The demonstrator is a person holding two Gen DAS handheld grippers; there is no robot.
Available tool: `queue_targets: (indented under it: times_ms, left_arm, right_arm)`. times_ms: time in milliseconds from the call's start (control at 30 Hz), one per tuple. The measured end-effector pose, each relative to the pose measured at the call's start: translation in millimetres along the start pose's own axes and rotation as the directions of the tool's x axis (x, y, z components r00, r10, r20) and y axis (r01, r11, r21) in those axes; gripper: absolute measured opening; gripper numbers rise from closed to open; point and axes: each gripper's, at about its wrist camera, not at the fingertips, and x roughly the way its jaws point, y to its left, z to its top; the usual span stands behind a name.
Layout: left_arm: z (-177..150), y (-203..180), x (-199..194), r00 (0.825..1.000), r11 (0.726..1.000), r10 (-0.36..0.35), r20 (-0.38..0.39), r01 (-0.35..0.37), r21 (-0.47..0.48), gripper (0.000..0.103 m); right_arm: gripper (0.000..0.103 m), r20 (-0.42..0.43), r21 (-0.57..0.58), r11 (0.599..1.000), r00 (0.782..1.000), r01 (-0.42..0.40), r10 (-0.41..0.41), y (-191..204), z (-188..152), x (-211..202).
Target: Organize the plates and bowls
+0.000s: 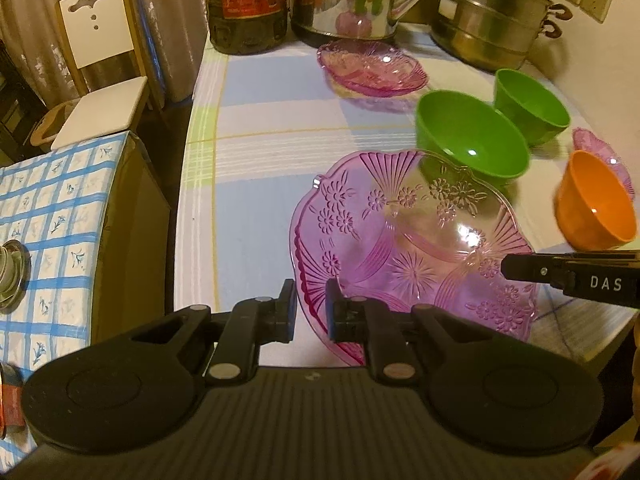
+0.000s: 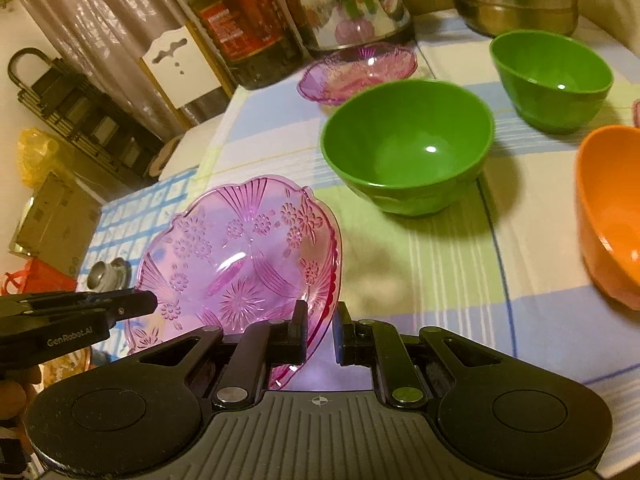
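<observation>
Left wrist view shows the left gripper (image 1: 311,308) clamped on the near rim of the pink glass plate (image 1: 412,240), and the right gripper (image 2: 320,330) pinches the opposite rim. The plate hangs tilted between them, above the checked tablecloth (image 1: 260,128). I judge this as the carrying step. Next, both hands must travel together toward the second pink plate (image 1: 370,66) near the kettle (image 1: 348,0), passing the green bowl (image 2: 408,148) without touching.
</observation>
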Motion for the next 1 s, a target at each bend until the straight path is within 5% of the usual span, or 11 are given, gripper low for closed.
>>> queue_targets:
  times_ms: [400, 1000]
  left_arm:
    - [5, -70, -41, 0.997, 0.998, -0.058, 0.061, 0.055, 0.042, 0.013]
    - [65, -241, -42, 0.966, 0.953, -0.238, 0.099, 0.213, 0.216, 0.013]
  right_arm:
    - [0.013, 0.09, 0.02, 1.0, 0.996, 0.022, -0.023, -29, -3, -79]
    - [0.013, 0.248, 0.2, 0.969, 0.949, 0.145, -0.194, -152, 8, -198]
